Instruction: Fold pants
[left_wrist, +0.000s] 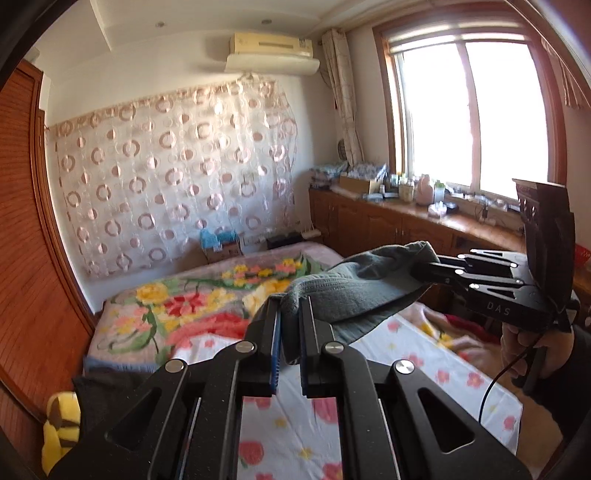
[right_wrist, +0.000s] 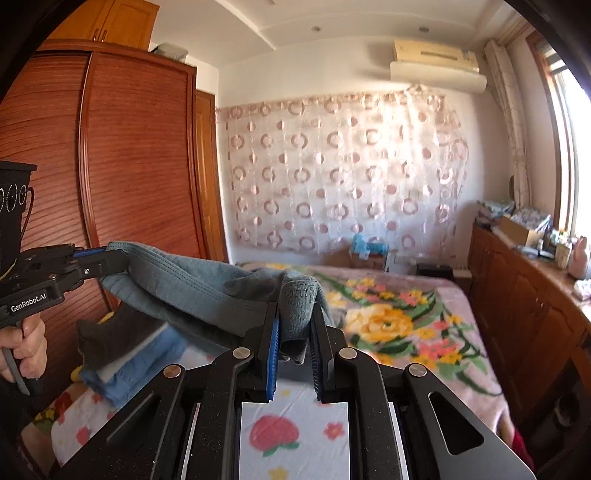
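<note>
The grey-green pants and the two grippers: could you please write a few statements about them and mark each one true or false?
1. The left gripper is shut on the pants. True.
2. The right gripper is open and holds nothing. False: it is shut on the pants too.
3. The pants lie flat on the bed. False: they hang in the air between the two grippers, above the floral bedding.
4. A stack of folded clothes sits on the bed by the wardrobe. True.
5. The pants are bright red. False: they are grey-green.
</note>
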